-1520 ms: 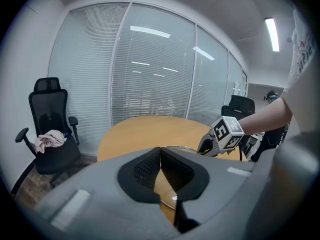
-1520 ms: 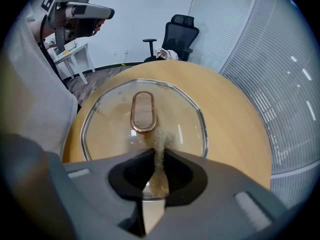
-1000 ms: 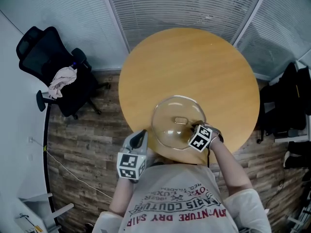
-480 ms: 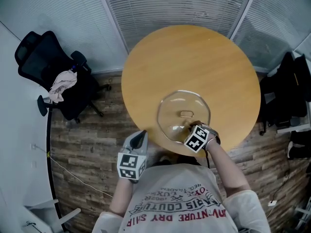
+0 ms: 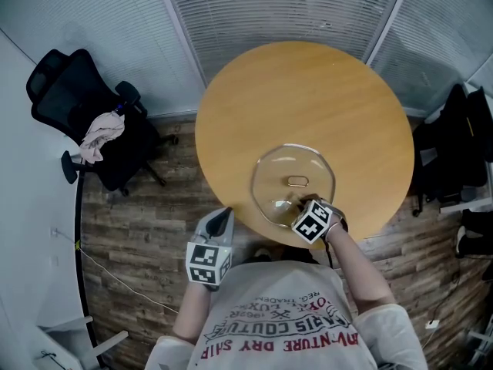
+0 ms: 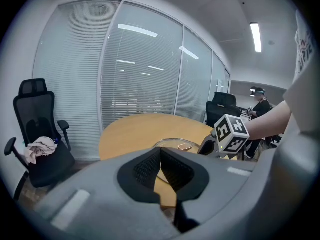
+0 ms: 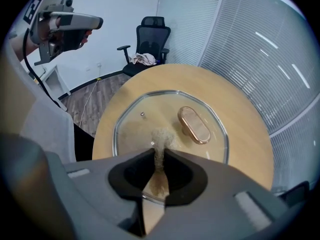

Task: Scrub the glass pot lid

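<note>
While pinching a tan scouring pad (image 7: 161, 136), presses right tongs (image 7: 159, 159) onto glass pot lid (image 7: 135, 126), flat on table (image 7: 245, 134) directly under and ahead of the tips. Finds gold oblong handle (image 7: 194, 125) just ahead-right of those tongs, long axis pointing away. Holds left tongs (image 6: 160, 161) pressed together, empty, short of the lid's near rim. Carries nothing else on the lid.

surface (image 5: 308, 91) light tan wood. lid (image 5: 271, 177) clear glass, handle (image 5: 297, 181) rose-gold. scrub pad (image 7: 161, 136) beige-brown. chair (image 5: 65, 91) black. floor (image 5: 146, 230) grey-brown planks. blinds (image 5: 285, 6) pale grey stripes.
</note>
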The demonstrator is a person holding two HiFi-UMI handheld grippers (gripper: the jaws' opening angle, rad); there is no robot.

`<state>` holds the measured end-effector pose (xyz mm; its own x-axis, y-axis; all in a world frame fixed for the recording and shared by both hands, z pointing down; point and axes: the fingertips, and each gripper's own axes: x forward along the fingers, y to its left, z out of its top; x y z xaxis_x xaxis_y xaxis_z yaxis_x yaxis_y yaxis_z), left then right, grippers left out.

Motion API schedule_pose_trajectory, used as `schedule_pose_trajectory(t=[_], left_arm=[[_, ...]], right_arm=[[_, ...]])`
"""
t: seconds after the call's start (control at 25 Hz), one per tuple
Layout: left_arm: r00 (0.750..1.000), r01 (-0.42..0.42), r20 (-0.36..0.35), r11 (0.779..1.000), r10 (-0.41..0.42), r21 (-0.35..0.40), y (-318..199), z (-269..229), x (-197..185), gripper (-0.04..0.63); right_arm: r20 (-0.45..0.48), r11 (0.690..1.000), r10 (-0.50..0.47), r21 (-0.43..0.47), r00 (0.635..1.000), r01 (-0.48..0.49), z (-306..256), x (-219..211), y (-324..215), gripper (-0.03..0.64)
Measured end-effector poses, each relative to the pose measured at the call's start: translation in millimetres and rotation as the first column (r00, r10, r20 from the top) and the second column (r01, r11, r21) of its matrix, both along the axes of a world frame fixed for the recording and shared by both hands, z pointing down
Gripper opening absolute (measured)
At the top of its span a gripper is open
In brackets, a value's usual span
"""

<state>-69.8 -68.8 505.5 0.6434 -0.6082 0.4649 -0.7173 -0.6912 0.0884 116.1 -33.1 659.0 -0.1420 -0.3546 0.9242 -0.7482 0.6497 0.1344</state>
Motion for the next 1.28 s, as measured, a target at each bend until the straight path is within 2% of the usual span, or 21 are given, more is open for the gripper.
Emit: schedule_pose_trajectory(t=[0.24,0.48,0.72,1.04,1.16,1.28], left_arm=[[1.0,-0.006,-0.008,1.0,0.006,0.004,-5,-4,32,0.008],[0.999,0.039,-0.008,0.999,-0.039,-0.013,-10,1,59,0.009],[0.992,0.124,-0.014,0.992,-0.124,-0.021,-16,3,73,0.008],[0.983,0.179,-0.044,0.984,-0.178,0.012,-25,-13,107,0.008],[0.977,0.21,-0.046,0.977,-0.208,0.032,-24,-18,106,0.008],[0.965,0.258,-0.05,0.965,-0.256,0.039,-22,-20,97,0.009]], right_arm=[[-0.033,1.0,0.019,-0.005,0.999,-0.019,-11,53,-5,0.054],[-0.053,1.0,-0.004,0.014,0.999,0.004,-10,97,-26,0.054],[-0.043,0.99,-0.106,0.094,0.993,0.11,-5,108,-69,0.054],[-0.047,0.956,-0.242,0.158,0.969,0.246,-1,120,-124,0.054],[-0.034,0.949,-0.271,0.158,0.962,0.273,3,119,-136,0.054],[-0.048,0.929,-0.33,0.163,0.943,0.333,8,109,-147,0.054]])
